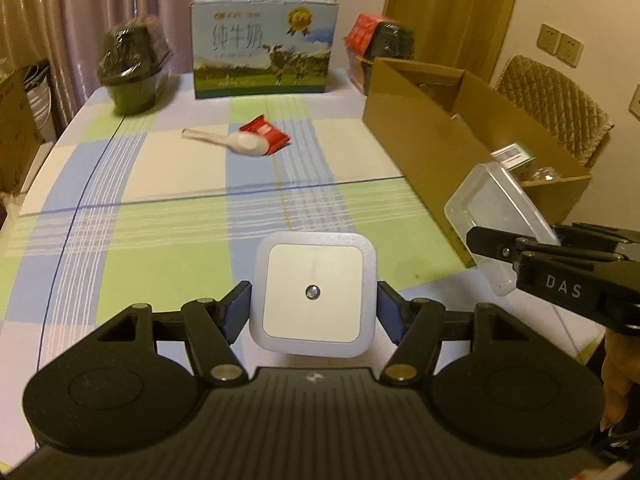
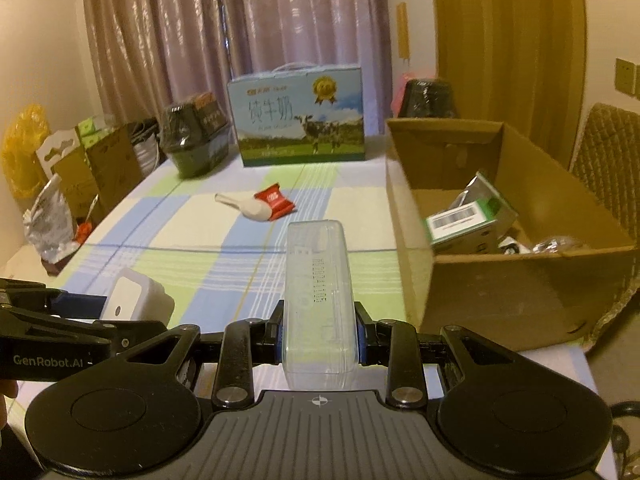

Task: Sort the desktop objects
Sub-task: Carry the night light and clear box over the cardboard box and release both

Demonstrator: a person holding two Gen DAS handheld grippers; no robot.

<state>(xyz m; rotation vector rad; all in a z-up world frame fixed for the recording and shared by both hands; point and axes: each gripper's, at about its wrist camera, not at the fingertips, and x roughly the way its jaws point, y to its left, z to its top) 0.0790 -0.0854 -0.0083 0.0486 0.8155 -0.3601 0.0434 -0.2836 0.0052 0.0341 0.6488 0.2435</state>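
Left gripper [image 1: 313, 312] is pinching a white night light [image 1: 313, 294] across its full width; right gripper [image 2: 319, 330] is squeezing a clear plastic case [image 2: 319, 300] narrowly. With the cardboard box [image 2: 520, 300] sitting at two o'clock, the slick case is risking slipping out or clipping the box wall.

- Left gripper [image 1: 313, 307]: matte black, ribbed housing, round side discs, silver rivets, blue finger pads.
- Right gripper [image 2: 319, 336]: same build; white "DAS" lettering.

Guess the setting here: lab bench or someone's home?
Likely a home dining room: a table under a checked tablecloth, drawn curtains behind it, a milk gift carton on the table and a padded chair beside it.
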